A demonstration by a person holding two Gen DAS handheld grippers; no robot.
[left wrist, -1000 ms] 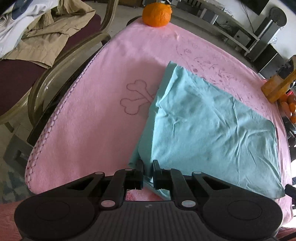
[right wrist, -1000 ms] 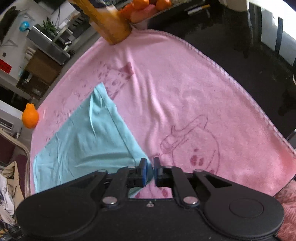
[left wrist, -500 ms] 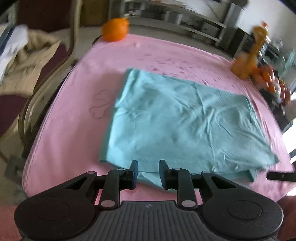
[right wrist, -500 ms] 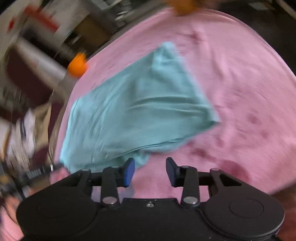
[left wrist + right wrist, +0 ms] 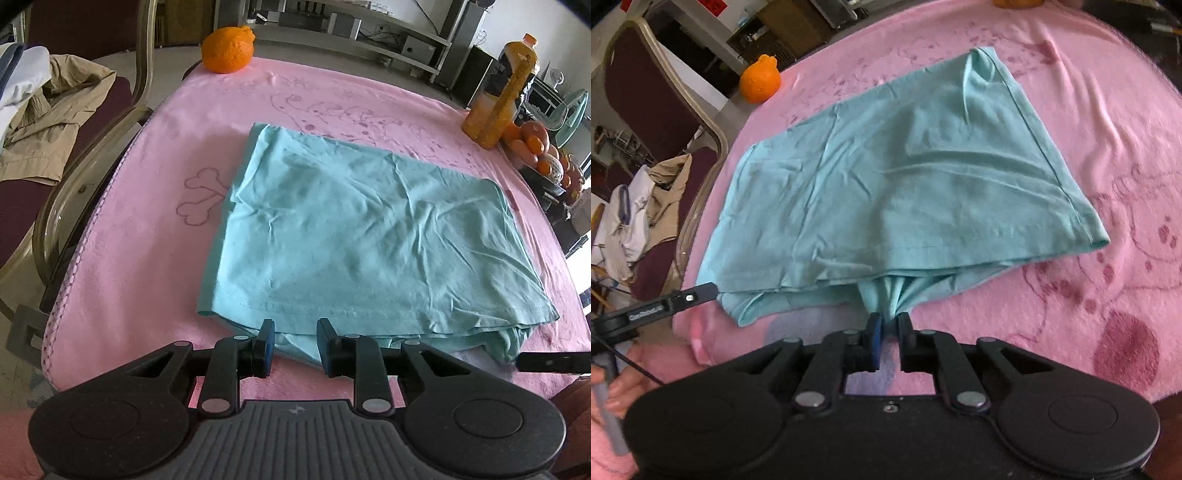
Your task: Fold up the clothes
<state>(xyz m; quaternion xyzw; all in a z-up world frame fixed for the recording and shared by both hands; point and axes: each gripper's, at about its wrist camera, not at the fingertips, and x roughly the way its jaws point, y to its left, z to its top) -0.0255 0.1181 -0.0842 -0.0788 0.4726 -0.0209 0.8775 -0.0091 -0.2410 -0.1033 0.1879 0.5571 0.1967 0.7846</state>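
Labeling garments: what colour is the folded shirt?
Plain light teal shirt, no print; shows best in the left wrist view, lying on the pink blanket.

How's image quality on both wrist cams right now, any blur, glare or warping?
Left wrist: sharp, even daylight, strong fisheye bending of the pink blanket edge; blown-out white glare at the right border. Right wrist: slightly soft, mild blur on the teal garment, same barrel warp, no glare on the cloth.

Left gripper (image 5: 293, 338) low with fingers parted; right gripper (image 5: 889, 325) pinched on gathered fabric.
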